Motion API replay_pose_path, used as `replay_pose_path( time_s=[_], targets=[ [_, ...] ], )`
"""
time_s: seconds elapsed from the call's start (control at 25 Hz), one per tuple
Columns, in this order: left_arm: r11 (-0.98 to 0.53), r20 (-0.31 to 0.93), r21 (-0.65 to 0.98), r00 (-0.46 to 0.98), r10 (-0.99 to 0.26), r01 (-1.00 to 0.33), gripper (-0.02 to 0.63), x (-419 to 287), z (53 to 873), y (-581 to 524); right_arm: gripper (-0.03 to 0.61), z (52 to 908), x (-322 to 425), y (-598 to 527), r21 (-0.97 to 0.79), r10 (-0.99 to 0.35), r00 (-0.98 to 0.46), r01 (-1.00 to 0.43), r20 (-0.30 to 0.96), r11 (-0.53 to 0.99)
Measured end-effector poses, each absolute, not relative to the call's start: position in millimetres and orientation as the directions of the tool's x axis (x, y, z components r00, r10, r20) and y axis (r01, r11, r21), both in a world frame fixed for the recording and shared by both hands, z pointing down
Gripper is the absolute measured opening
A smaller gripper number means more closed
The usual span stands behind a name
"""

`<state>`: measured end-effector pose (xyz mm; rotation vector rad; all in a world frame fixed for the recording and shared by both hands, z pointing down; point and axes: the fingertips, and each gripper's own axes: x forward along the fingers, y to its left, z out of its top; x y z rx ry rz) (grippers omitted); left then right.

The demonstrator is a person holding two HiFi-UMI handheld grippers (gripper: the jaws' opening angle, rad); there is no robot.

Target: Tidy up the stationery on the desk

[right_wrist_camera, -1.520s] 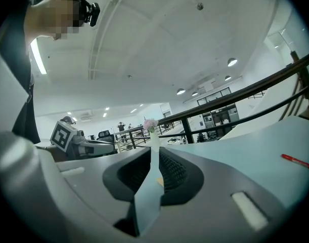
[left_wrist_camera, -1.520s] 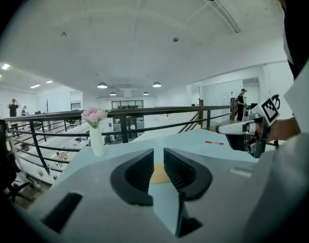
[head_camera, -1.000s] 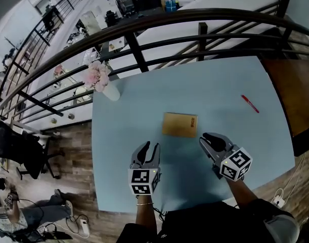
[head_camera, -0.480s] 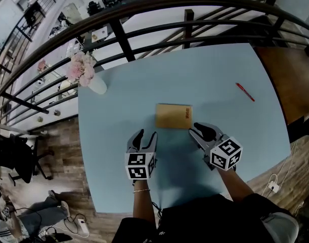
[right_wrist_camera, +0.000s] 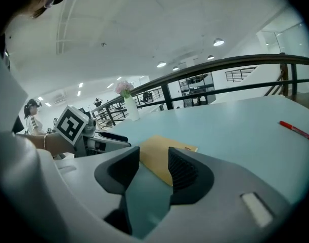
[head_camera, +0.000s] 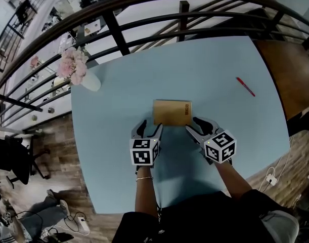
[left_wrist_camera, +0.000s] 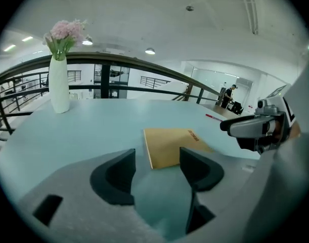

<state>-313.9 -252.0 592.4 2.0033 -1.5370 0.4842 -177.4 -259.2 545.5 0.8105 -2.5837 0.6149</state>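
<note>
Brown notebook (head_camera: 172,113) flat near the middle of the light blue table (head_camera: 220,59). Red pen (head_camera: 245,86) well apart from it, toward the right edge. White vase with pink flowers (head_camera: 78,72) at the far left corner. Left gripper (head_camera: 148,128) low at the near left corner of the notebook, right gripper (head_camera: 197,125) at the near right corner. Jaws of both just opened wider, now standing apart and pressing on nothing. Between each pair, only a corner of the notebook just ahead.
</note>
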Motion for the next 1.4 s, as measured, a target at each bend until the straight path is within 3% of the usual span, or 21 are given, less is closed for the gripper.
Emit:
replay_pose_path(
  time_s=[0.36,0.8,1.4],
  targets=[
    [-0.189,0.674,0.212,0.284,-0.683,-0.959,0.293,-300,622,-257,0.230,584,-174,-264,-0.269,-0.398,-0.718,-0.622,0.571,0.736],
    [-0.218,0.698,0.181,0.282,-0.659,-0.959,0.299,-291,628,-260,0.241,619,-173,-261,-0.261,-0.321,-0.665,-0.621,0.675,0.739],
    [-0.255,0.689,0.223,0.337,-0.642,-0.941,0.299,-278,625,-260,0.243,622,-174,-260,-0.341,-0.290,-0.675,-0.639,0.678,0.690]
  ],
)
